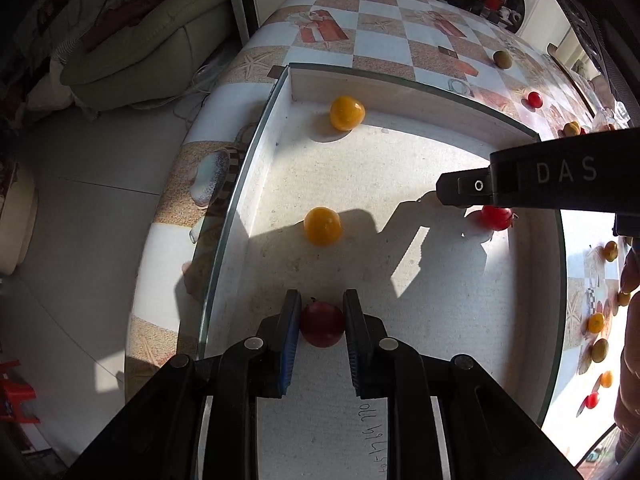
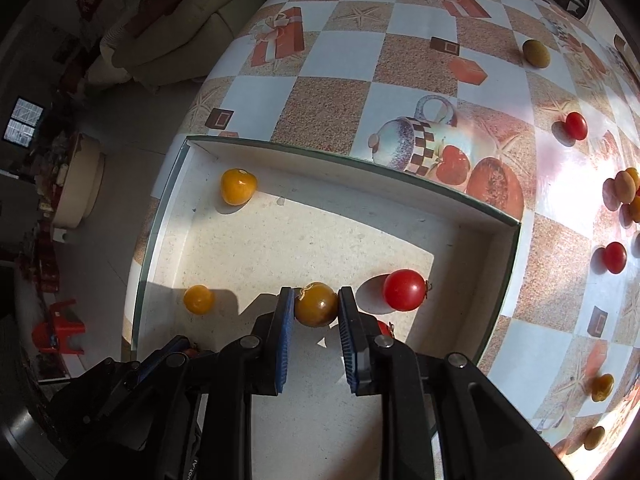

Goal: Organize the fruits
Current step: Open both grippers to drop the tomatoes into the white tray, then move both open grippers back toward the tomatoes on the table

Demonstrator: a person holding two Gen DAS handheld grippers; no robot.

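Observation:
A shallow white tray [image 1: 400, 80] with a green rim lies on the checked tablecloth. My left gripper [image 1: 322, 294] is shut on a dark red tomato [image 1: 322, 326], low over the tray's near part. In the right wrist view my right gripper [image 2: 315, 290] is shut on an orange-brown tomato [image 2: 316, 306] above the tray [image 2: 360, 164]. Loose in the tray are two yellow tomatoes [image 1: 347, 113] [image 1: 322, 226] and a bright red tomato [image 2: 404, 290]. The right tool's black housing [image 1: 560, 180] reaches in from the right, just over that red tomato [image 1: 496, 217].
Several tomatoes lie loose on the tablecloth right of the tray: a red one [image 2: 576, 126], a greenish one [image 2: 536, 53], another red one [image 2: 615, 257], an orange cluster [image 2: 626, 188]. A sofa [image 1: 140, 40] and bare floor lie past the table's left edge.

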